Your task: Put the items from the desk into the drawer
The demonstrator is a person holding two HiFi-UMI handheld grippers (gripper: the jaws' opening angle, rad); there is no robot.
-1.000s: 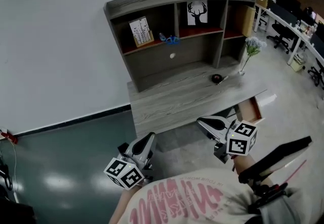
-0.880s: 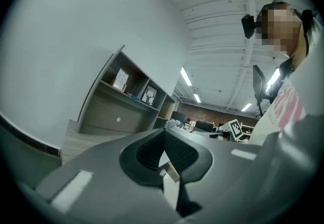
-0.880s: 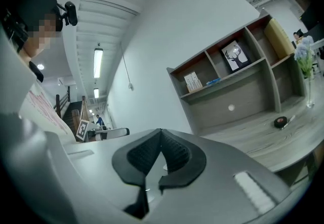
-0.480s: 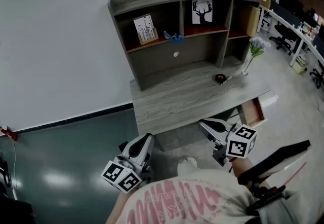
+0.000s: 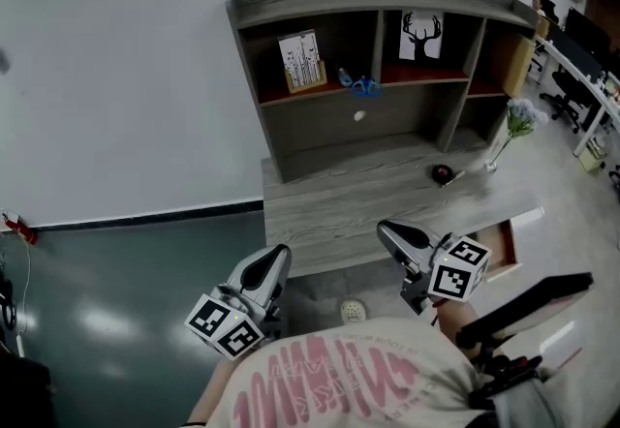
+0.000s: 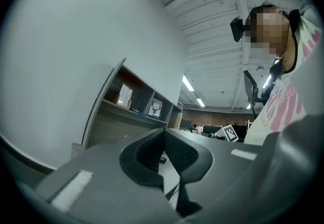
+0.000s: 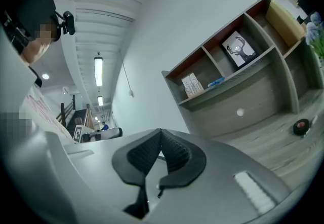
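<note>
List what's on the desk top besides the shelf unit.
A small round dark object and a vase of flowers at the right end of the desk. The right gripper covers a bit of the front edge.

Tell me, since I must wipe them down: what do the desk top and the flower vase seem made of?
Desk top: matte grey wood-grain board, probably laminate, judging by its streaked grain lines. Flower vase: slim and see-through, so likely clear glass, though it is too small to be sure.
</note>
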